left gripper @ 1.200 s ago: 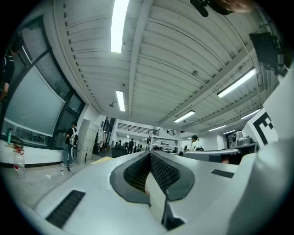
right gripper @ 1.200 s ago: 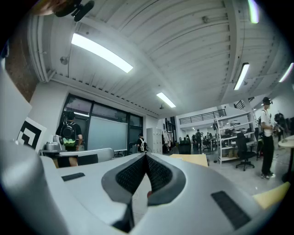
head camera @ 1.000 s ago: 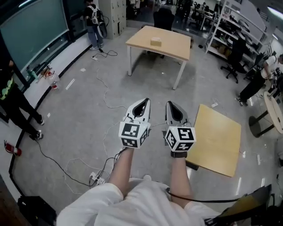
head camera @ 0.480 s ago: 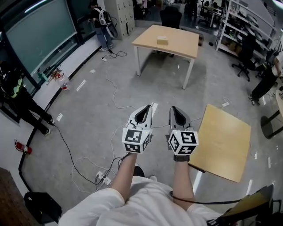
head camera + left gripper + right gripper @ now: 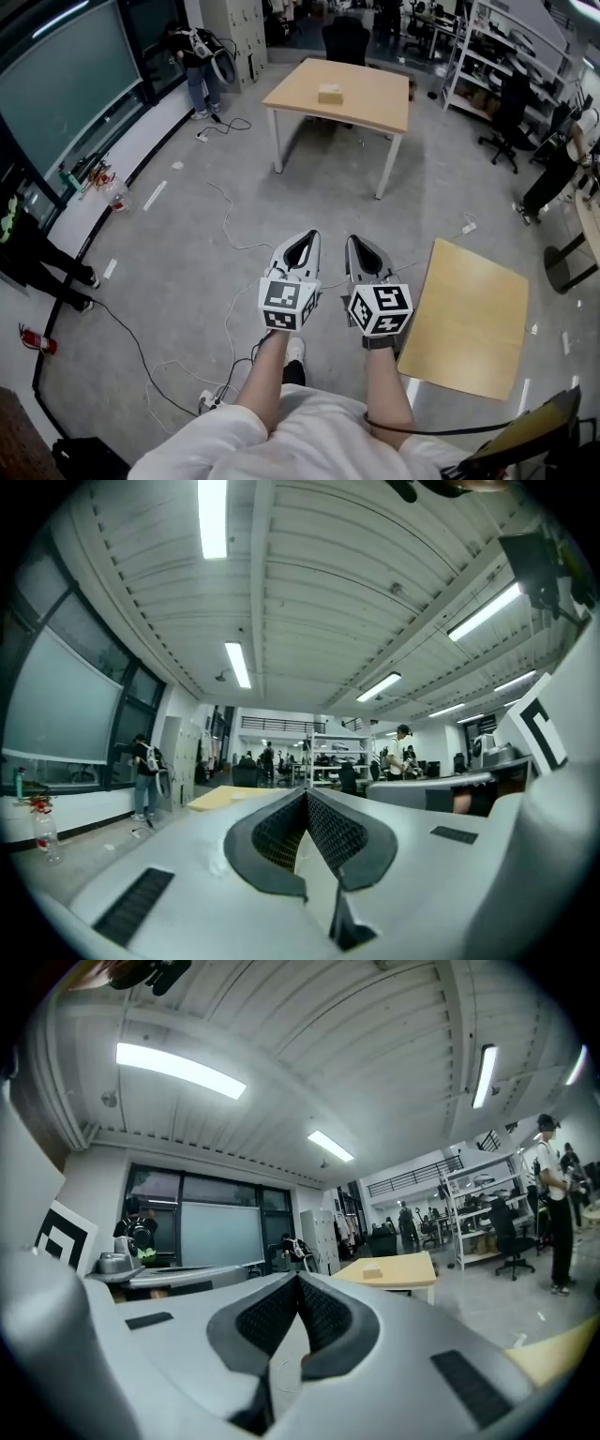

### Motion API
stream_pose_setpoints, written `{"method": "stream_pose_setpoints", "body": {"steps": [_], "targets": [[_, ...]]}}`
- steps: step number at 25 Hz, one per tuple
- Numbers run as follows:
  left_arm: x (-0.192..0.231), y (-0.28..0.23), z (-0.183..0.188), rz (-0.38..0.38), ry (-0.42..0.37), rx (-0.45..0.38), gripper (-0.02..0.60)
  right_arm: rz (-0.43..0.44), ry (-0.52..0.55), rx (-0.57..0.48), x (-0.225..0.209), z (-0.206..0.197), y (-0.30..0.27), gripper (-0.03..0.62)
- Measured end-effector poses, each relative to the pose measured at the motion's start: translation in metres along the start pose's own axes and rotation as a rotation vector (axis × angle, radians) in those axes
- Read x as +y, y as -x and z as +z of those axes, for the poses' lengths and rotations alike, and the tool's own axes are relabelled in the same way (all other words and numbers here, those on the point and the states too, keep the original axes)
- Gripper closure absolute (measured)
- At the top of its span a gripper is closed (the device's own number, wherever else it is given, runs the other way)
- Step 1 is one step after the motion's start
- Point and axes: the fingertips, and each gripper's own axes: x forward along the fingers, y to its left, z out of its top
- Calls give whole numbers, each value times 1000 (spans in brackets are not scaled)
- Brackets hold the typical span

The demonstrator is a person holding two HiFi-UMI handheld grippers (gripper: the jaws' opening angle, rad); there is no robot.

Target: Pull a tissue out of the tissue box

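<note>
The tissue box (image 5: 330, 93) is a small pale box on the light wooden table (image 5: 375, 103) far ahead across the floor. It also shows in the right gripper view as a small tissue box (image 5: 372, 1270) on that table (image 5: 408, 1265). My left gripper (image 5: 308, 235) and right gripper (image 5: 354, 240) are held side by side at waist height, pointing level towards the table and well short of it. In the left gripper view the left gripper (image 5: 306, 795) has its pads meeting, with nothing between them. My right gripper (image 5: 297, 1280) is shut and empty too.
A wooden board (image 5: 469, 314) lies on the floor at my right. Cables (image 5: 230, 225) and a power strip (image 5: 211, 401) trail across the floor at my left. A person (image 5: 195, 52) stands by the far left wall; shelves (image 5: 487, 56) and office chairs (image 5: 506, 117) line the right.
Both grippers have sunk a little and travelled on over the floor as I walk; a foot now shows below them. Both stayed shut and empty.
</note>
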Motion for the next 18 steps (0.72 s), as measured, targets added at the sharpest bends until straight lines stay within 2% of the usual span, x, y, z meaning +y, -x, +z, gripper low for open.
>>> {"method": "stream_pose_setpoints", "body": {"steps": [3, 7, 10, 13, 18], "targets": [[25, -41, 11, -50, -24, 16, 583, -30, 58, -11, -10, 21, -48, 595], [76, -84, 30, -53, -49, -20, 583, -24, 143, -16, -9, 36, -115, 595], [109, -108, 26, -62, -66, -2, 583, -21, 154, -42, -7, 40, -158, 595], [139, -124, 15, -35, -104, 21, 583, -37, 140, -45, -8, 32, -194, 595], [188, -161, 18, 34, -89, -33, 583, -56, 102, -11, -27, 21, -251, 595]]}}
